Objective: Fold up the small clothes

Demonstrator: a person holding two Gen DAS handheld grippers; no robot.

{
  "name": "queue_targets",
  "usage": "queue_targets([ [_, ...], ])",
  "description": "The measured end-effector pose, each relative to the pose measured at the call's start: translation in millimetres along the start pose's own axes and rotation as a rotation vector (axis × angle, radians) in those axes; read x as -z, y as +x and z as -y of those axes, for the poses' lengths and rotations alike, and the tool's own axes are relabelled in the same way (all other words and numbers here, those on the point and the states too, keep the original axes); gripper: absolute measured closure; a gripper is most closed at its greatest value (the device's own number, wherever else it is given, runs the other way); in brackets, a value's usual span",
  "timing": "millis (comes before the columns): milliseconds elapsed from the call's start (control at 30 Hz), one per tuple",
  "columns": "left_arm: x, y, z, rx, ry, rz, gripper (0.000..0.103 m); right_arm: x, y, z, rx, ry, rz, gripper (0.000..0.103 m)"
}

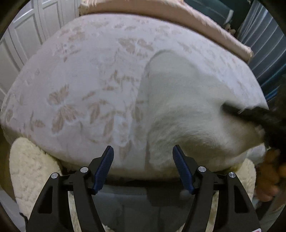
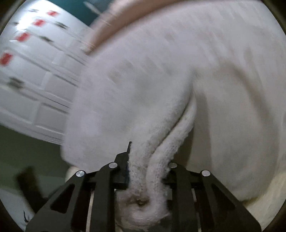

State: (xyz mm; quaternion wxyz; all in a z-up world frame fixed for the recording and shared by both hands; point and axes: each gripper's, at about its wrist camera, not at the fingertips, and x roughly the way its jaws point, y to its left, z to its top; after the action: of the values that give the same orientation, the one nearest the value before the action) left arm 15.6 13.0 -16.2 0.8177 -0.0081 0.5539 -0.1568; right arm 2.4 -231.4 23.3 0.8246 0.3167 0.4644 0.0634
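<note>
A white fluffy knitted garment [image 1: 178, 107] lies on the bed's floral cover [image 1: 80, 89], right of the middle. My left gripper [image 1: 143, 148] hangs open above the bed's near edge, its blue pads apart with nothing between them. A dark blurred shape [image 1: 250, 116] sits at the garment's right end. In the right wrist view my right gripper [image 2: 148, 157] is shut on a bunched, ribbed edge of the garment [image 2: 171, 139]. The cloth runs up from the jaws and spreads out blurred; it hides the right finger.
A pink blanket [image 1: 160, 14] lies along the bed's far side. Cream fleece [image 1: 30, 164] shows under the near edge. White panelled doors [image 1: 26, 35] stand at the left, a striped curtain [image 1: 264, 44] at the right, and an orange-brown soft thing [image 1: 270, 174] low right.
</note>
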Motion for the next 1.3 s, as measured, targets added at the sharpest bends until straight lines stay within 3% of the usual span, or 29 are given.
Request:
queue_targets([
  [100,-5,-9,7,0.009,0.018,0.035,0.037,-10,-61,-24,-0.084,-0.101,0.177,0.085],
  [167,-5,-10,12,0.02,0.03,0.034,0.037,-5,-92,-13,-0.081,-0.128,0.272,0.085],
  [233,-6,-6,22,0.028,0.05,0.031,0.037,1,-92,12,0.018,-0.117,0.264,0.084],
  [267,-6,-5,27,0.027,0.06,0.029,0.037,7,-82,34,0.113,-0.098,0.231,0.084],
  [333,-5,-2,40,0.04,0.087,0.022,0.037,23,-39,104,0.262,0.041,0.069,0.084],
  [400,-4,4,55,0.043,0.121,0.008,0.037,40,-20,138,0.263,0.128,0.025,0.084],
  [433,-4,6,61,0.044,0.134,0.005,0.037,44,-21,142,0.226,0.152,0.054,0.084],
  [600,-7,19,86,0.0,0.188,0.01,0.037,38,-32,133,0.203,0.155,0.081,0.082],
  [700,-7,34,89,-0.044,0.205,-0.019,0.037,35,-46,131,0.129,0.173,0.115,0.082],
  [867,-4,41,87,-0.051,0.19,-0.038,0.037,24,-72,109,0.053,0.111,0.215,0.082],
  [933,-3,43,89,-0.064,0.207,-0.033,0.036,23,-51,119,0.13,0.111,0.159,0.082],
  [1000,-2,47,90,-0.055,0.208,-0.046,0.035,28,-17,139,0.225,0.133,0.03,0.081],
  [1100,1,45,92,-0.075,0.208,-0.045,0.035,32,-28,132,0.218,0.151,0.061,0.074],
  [1167,2,43,90,-0.076,0.213,-0.046,0.035,32,-42,119,0.292,0.123,0.091,0.068],
  [1300,2,41,83,-0.062,0.177,-0.061,0.036,31,-68,85,0.438,0.02,0.151,0.068],
])
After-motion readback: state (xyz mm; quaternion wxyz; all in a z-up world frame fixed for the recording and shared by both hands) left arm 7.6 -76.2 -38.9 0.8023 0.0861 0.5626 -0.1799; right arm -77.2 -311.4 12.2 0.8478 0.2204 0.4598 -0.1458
